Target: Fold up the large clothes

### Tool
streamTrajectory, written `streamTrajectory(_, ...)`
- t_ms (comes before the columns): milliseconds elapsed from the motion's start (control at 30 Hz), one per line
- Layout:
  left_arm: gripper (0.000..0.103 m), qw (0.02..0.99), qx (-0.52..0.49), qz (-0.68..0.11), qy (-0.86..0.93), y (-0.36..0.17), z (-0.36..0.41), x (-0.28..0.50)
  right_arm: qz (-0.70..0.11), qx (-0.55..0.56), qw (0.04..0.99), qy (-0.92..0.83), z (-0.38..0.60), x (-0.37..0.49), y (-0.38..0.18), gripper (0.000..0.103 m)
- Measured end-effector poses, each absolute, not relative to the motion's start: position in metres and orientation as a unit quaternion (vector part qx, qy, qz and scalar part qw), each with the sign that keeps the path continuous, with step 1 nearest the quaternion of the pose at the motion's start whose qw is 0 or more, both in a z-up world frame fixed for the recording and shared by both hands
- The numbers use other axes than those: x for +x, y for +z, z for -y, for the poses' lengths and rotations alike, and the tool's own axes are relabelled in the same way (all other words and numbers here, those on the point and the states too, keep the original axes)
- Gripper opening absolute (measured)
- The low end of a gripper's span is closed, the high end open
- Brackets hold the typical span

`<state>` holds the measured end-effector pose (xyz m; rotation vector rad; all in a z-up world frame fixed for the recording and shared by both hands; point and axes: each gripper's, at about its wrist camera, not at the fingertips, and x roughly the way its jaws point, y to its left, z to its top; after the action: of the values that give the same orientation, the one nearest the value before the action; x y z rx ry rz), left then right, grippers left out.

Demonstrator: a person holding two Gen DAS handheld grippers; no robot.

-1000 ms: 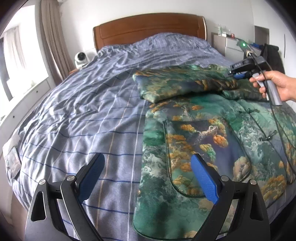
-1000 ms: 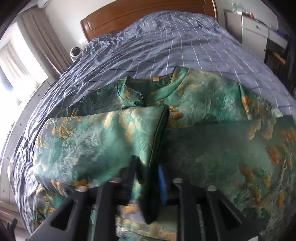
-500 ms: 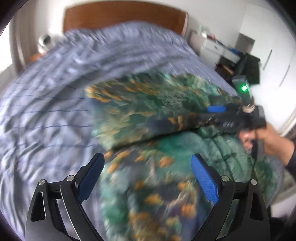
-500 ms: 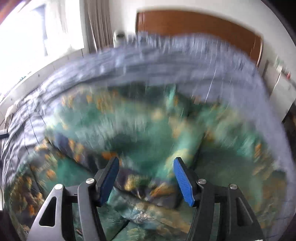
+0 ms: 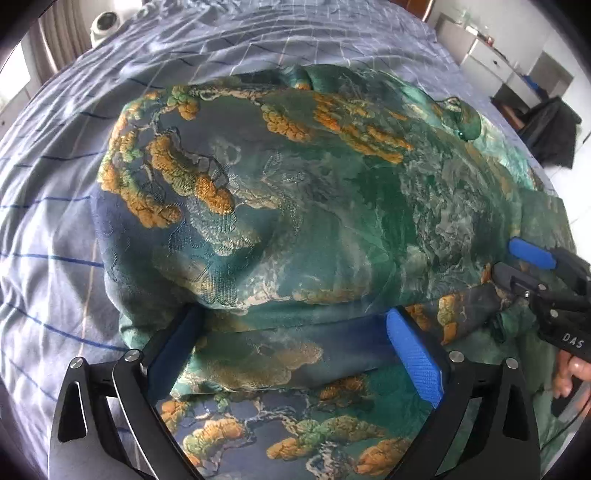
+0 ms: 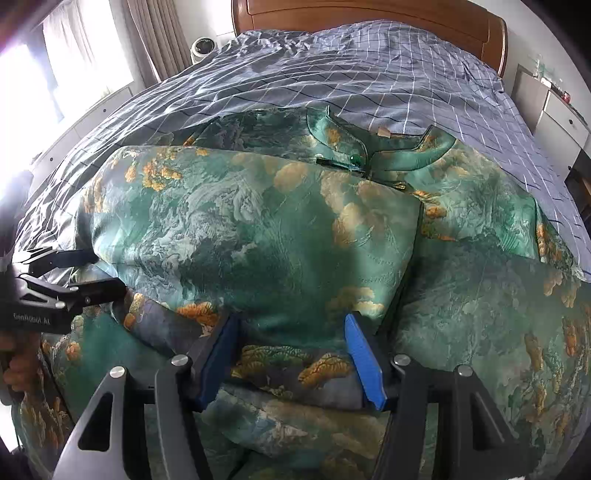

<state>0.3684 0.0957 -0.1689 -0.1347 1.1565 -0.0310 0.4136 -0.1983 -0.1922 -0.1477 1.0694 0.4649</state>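
Observation:
A green brocade garment point(image 5: 314, 192) with orange tree patterns lies on the bed, its upper layer folded over. The collar point(image 6: 369, 147) points toward the headboard. My left gripper point(image 5: 295, 343) points down at the near folded edge, jaws wide open, with that edge lying between the blue pads. In the right wrist view it shows at the left point(image 6: 74, 273). My right gripper point(image 6: 291, 360) is open over the same fold of the garment point(image 6: 258, 240), cloth bunched between its fingers but not pinched. From the left wrist view it sits at the right edge point(image 5: 532, 273).
A blue checked bed cover point(image 5: 55, 221) spreads around the garment up to a wooden headboard point(image 6: 369, 14). A small white camera point(image 6: 203, 46) stands beside the bed's head. White cabinets point(image 5: 491, 62) and dark clothing point(image 5: 550, 129) are at the right. A hand point(image 5: 569, 373) holds the right gripper.
My right gripper was shut on the folded edge and has let it go. My left gripper swung from the lower hem over to the fold and tipped downward.

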Motion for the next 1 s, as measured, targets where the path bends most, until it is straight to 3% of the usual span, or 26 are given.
streamTrajectory(200, 0.097, 0.842, -0.113, -0.526, -0.039, -0.132, -0.1, 0.393, -0.504, -0.058, 0.835, 0.216, 0.199, 0.414, -0.194, 0.061)
streamTrajectory(367, 0.098, 0.819, -0.083, -0.566, -0.038, -0.171, -0.105, 0.434, -0.505, -0.047, 0.836, 0.209, 0.202, 0.412, -0.193, 0.061)
streamTrajectory(633, 0.099, 0.868, -0.077, -0.491, 0.016, -0.13, -0.119, 0.46, -0.507, -0.045, 0.84, 0.19, 0.2, 0.41, -0.193, 0.061)
streamTrajectory(733, 0.099, 0.845, -0.103, -0.525, 0.022, -0.15, -0.129, 0.469, -0.509, -0.047, 0.841, 0.178, 0.198, 0.408, -0.193, 0.061)
streamTrajectory(800, 0.099, 0.829, -0.095, -0.551, 0.01, -0.166, -0.127, 0.464, -0.51, -0.054, 0.841, 0.173, 0.195, 0.407, -0.192, 0.061)
streamTrajectory(1000, 0.099, 0.858, -0.021, -0.512, -0.035, -0.138, -0.115, 0.374, -0.506, -0.049, 0.844, 0.172, 0.196, 0.407, -0.192, 0.062)
